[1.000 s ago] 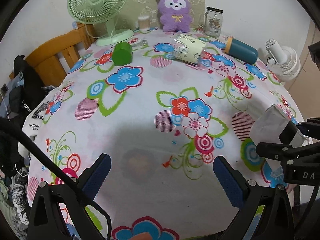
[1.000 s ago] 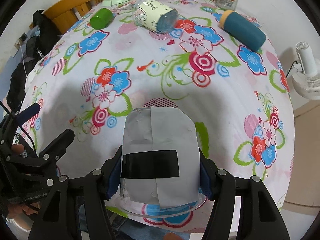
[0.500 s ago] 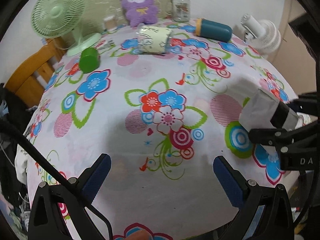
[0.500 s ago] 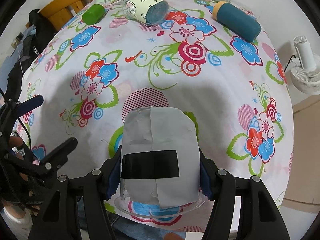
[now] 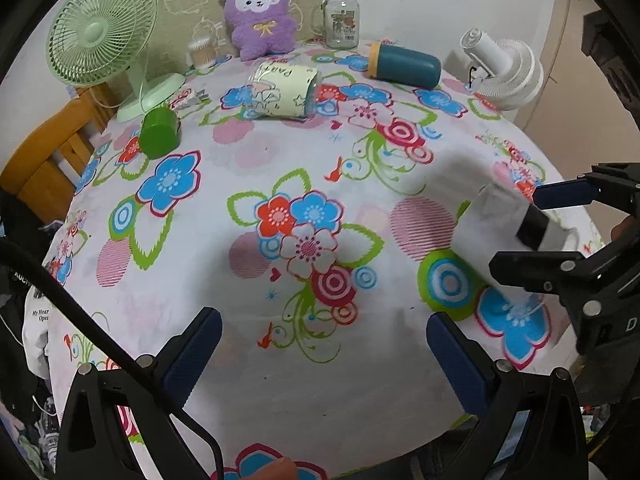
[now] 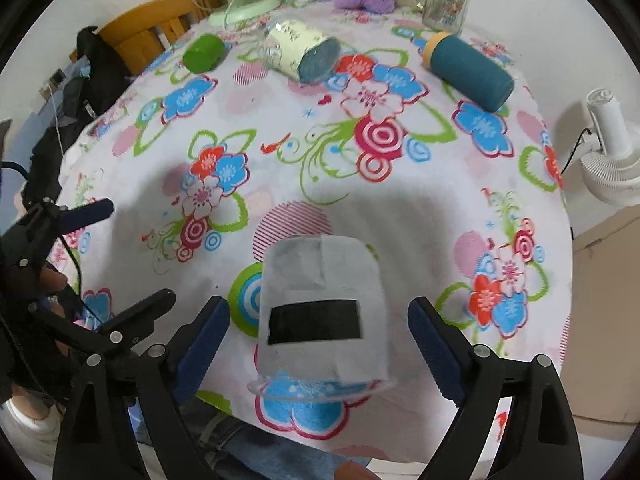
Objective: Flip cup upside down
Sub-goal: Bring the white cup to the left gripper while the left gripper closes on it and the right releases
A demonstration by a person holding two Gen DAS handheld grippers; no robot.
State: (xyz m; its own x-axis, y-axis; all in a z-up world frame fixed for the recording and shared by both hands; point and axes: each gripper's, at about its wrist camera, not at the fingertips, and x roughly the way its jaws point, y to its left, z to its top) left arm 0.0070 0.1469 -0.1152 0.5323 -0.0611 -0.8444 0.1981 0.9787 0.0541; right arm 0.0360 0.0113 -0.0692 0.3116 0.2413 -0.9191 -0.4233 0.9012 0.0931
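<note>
A clear plastic cup (image 6: 320,316) wrapped in grey paper with a black band stands upside down, rim down, on the flowered tablecloth (image 6: 360,184) near the front edge. My right gripper (image 6: 319,336) is open, its blue pads on either side of the cup with gaps. In the left wrist view the cup (image 5: 508,224) is at the right between the right gripper's fingers (image 5: 560,196). My left gripper (image 5: 320,344) is open and empty over the cloth, left of the cup.
At the back lie a clear cup with a pale label (image 5: 286,90), a teal bottle (image 5: 404,65) and a green cup (image 5: 158,132). A green fan (image 5: 102,32), purple plush (image 5: 260,16) and glass jar (image 5: 341,19) stand behind. A white fan (image 6: 612,160) is at the right.
My right gripper has opened and let go of the cup, which now stands rim down on the cloth. Both grippers have moved a little forward over the table.
</note>
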